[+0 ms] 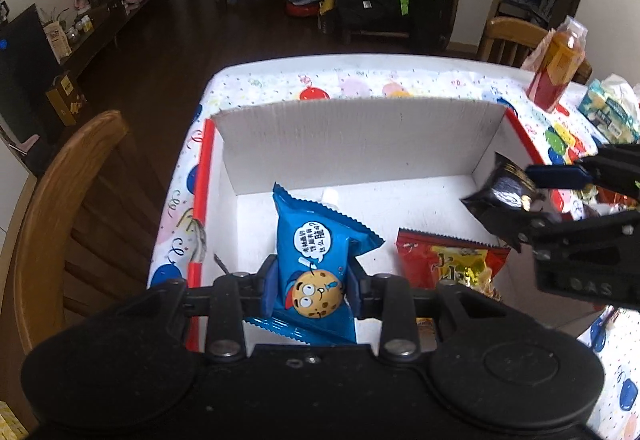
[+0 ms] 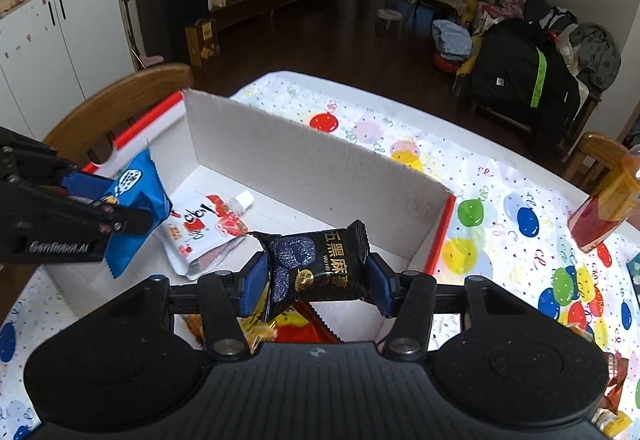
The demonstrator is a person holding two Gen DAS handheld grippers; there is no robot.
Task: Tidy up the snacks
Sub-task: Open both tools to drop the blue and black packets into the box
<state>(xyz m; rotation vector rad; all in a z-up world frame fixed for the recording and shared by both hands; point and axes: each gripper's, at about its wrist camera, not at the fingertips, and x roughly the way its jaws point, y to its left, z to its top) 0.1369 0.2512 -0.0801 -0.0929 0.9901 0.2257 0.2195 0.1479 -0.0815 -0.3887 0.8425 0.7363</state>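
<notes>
Holding a snack in each hand, we have both tongs poised over the white cardboard box [image 1: 360,144] that sits on the desk [image 2: 500,208], which is spread with a balloon-print cloth. Our left tongs [image 1: 313,286] are clamped on a blue cookie packet [image 1: 316,264] (a cartoon cookie face is printed on its front), the blue pads pressing its two sides, and the packet stands upright above the box floor near the left wall. Our right tongs [image 2: 318,280] grip a black sesame snack packet [image 2: 320,264] by its sides, held tilted over the box's right half.

Inside the box, a red snack bag [image 1: 448,264] with gold lettering lies flat on the floor, below the right tongs. A white spouted pouch [image 2: 208,232] with red print also lies flat there, just behind the blue packet in the right wrist view; in the left wrist view only its white cap peeks out above the packet.

Outside the box, an orange drink bottle [image 1: 558,64] with a red label stands on the desk by the far right corner, near a pale wrapped pack [image 1: 612,112] that may be tissues, though the edge distortion makes it hard to read. Wooden chairs [image 1: 60,208] stand against the desk.
</notes>
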